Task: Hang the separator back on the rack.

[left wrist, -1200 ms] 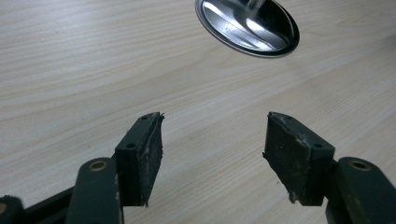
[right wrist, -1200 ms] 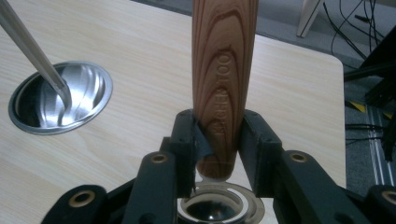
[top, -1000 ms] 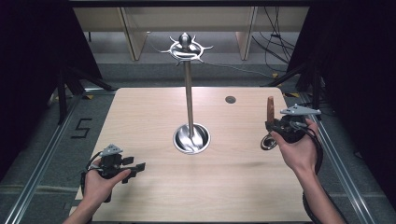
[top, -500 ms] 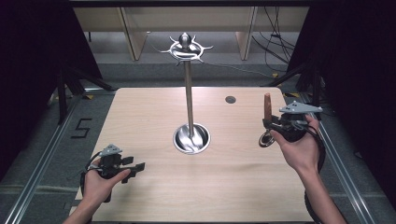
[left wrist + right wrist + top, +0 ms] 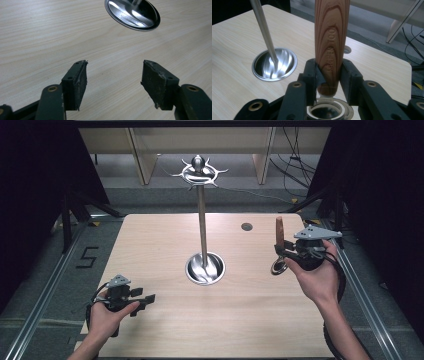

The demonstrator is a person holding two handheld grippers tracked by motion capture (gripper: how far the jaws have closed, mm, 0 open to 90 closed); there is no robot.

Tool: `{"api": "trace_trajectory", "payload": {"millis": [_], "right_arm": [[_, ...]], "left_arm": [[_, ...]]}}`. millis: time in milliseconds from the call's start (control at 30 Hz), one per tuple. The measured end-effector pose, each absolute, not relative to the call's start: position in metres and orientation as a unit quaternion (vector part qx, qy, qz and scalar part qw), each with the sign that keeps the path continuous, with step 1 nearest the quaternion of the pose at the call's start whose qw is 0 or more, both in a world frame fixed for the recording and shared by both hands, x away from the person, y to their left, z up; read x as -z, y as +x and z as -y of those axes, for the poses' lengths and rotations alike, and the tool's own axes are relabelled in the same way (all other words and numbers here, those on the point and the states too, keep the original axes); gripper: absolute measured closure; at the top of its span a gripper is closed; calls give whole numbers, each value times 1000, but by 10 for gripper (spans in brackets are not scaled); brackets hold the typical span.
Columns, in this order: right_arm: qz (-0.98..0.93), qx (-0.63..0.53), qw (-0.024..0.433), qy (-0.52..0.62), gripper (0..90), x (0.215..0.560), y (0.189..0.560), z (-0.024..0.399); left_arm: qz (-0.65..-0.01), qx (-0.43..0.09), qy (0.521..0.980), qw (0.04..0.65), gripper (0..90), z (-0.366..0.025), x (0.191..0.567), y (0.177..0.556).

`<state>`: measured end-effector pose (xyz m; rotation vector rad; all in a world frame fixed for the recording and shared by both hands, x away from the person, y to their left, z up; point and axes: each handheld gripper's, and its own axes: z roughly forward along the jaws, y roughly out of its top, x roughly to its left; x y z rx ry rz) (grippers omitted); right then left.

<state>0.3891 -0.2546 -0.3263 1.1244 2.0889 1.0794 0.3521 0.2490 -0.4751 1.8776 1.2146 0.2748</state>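
High view: right gripper holds wooden-handled utensil upright over the table, right of the hook stand.
Left gripper view: left gripper wide open, empty.
Right gripper view: clamped on handle. Prob. next: hang it on a hook up top, needs lift + aim.

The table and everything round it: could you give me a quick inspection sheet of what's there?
Surface: pale wooden table with a small dark hole near the far edge.
Job's things: metal stand upright on a round base, hooks at its top; wooden-handled utensil with a metal ring at its lower end.
Clutter: nothing seen.
Grippers: left claw open over bare table; right claw shut on the utensil's handle, held upright.
Cables: one trails from each claw; more on the floor beyond.
Surroundings: dark curtains, shelf legs behind.
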Motion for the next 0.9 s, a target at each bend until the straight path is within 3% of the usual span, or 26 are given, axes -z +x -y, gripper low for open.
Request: {"api": "trace_trajectory", "payload": {"millis": [900], "right_arm": [[-773, -425, 263, 390, 689, 315, 389, 234]], "left_arm": [[-483, -110, 755, 429, 363, -250, 475, 353]]}}
